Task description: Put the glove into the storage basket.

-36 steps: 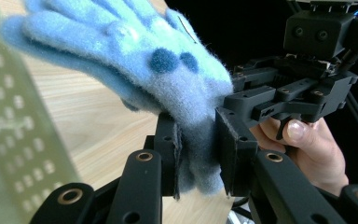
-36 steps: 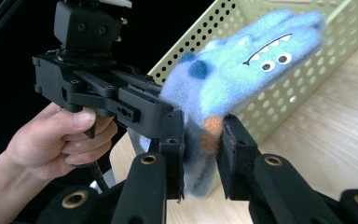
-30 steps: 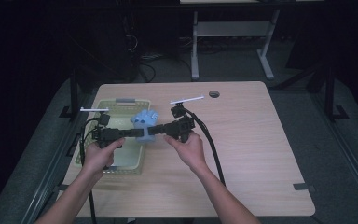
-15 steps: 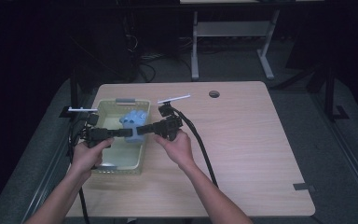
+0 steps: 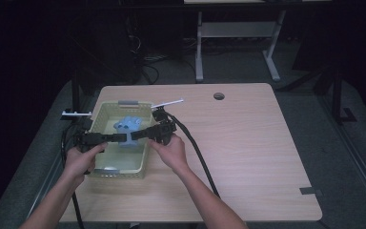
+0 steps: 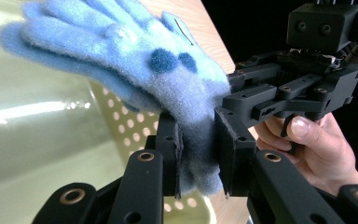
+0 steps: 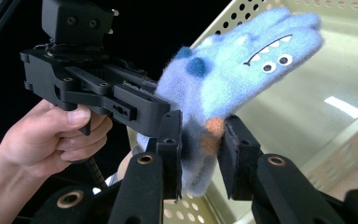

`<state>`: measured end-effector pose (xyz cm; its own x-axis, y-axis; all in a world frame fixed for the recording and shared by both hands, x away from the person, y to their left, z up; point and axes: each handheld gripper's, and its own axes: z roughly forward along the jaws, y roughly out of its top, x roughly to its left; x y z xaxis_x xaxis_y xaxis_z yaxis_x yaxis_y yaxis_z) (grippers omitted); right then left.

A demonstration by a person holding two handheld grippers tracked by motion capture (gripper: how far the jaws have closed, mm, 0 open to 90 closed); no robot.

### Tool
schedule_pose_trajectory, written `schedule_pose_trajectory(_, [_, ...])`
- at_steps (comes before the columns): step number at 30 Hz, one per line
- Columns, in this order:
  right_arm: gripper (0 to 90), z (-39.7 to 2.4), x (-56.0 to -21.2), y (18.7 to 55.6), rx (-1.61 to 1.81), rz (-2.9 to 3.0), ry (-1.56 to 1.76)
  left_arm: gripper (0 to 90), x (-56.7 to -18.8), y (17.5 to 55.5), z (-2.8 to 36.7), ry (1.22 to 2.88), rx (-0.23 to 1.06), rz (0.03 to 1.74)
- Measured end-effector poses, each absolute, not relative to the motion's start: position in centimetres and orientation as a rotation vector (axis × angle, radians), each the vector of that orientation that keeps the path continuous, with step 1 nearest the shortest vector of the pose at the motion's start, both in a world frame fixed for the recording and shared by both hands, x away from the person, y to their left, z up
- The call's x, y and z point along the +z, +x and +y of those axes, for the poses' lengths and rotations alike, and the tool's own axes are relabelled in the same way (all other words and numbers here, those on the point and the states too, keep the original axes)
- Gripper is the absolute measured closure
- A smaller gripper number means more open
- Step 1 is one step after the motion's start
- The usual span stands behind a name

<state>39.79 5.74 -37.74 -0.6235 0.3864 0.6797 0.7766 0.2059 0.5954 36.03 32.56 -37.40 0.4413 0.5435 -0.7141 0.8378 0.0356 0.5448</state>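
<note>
1. Currently we hold one blue glove between both grippers, above the pale yellow basket at the left part of the wooden table.
2. Left gripper: jaws clamped on the cuff end of the glove; the fabric bunches between the pads in the left gripper view.
3. Right gripper: jaws also closed on the cuff, from the opposite side; the right gripper view shows blue fabric with an orange patch pinched between the pads.
4. Glove position: fingers point up and away from the jaws, over the basket's interior. We cannot tell from the high view whether it touches the basket floor; it looks suspended.
5. Done so far, as we judge it: the glove is picked up and carried over the basket, both grips secure.
6. Left to do, as we judge it: lower the glove into the basket, release both grips, then withdraw the hands.
7. Basket content: a pale item sits near its front edge in the high view; too small to identify.
</note>
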Motion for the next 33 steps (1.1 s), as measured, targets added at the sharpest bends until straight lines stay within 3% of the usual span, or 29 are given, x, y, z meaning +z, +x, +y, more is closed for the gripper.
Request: schedule_pose_trajectory(33, [64.7,7.8,-40.4,40.6,-1.304,-2.143,-1.088,72.6,-38.6,36.4,34.6,1.733,-0.325,1.317])
